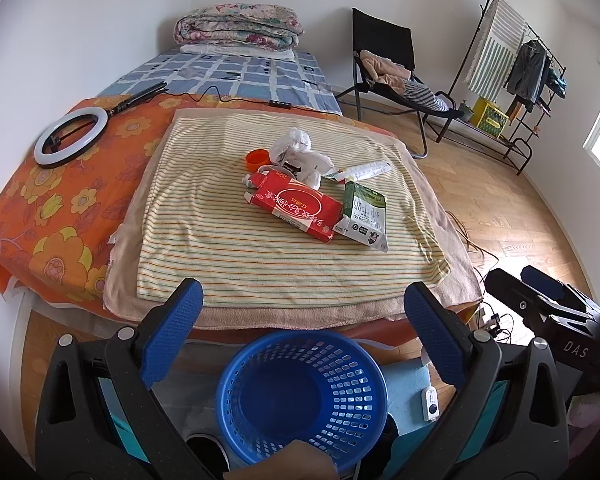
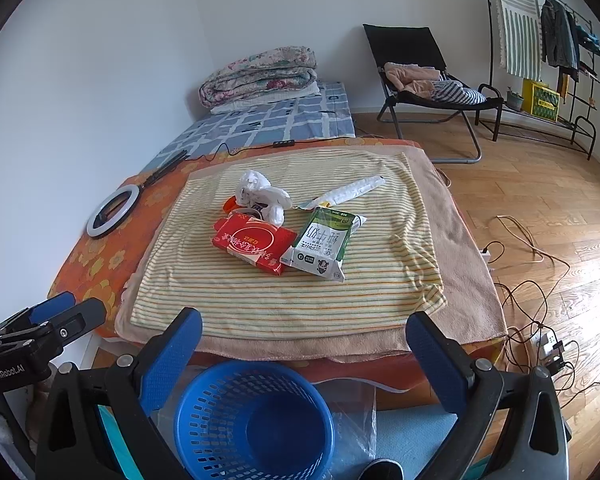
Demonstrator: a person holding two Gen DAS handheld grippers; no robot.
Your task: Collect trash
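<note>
Trash lies on a striped towel (image 1: 228,248) (image 2: 260,300) on the bed: a red box (image 1: 294,206) (image 2: 254,244), a green-white milk carton (image 1: 364,214) (image 2: 324,244), a crumpled white plastic bag (image 1: 300,152) (image 2: 260,196), an orange cup (image 1: 258,159) (image 2: 230,203), a white wrapper (image 1: 366,171) (image 2: 348,192). An empty blue basket (image 1: 302,396) (image 2: 254,420) stands on the floor below the bed's near edge. My left gripper (image 1: 302,336) is open above the basket. My right gripper (image 2: 304,356) is open, also short of the bed.
A ring light (image 1: 71,135) (image 2: 114,210) lies on the orange floral sheet at left. A folded quilt (image 1: 238,26) sits at the bed's far end. A black chair (image 2: 428,84), clothes rack (image 2: 548,40) and floor cables (image 2: 532,300) are at right.
</note>
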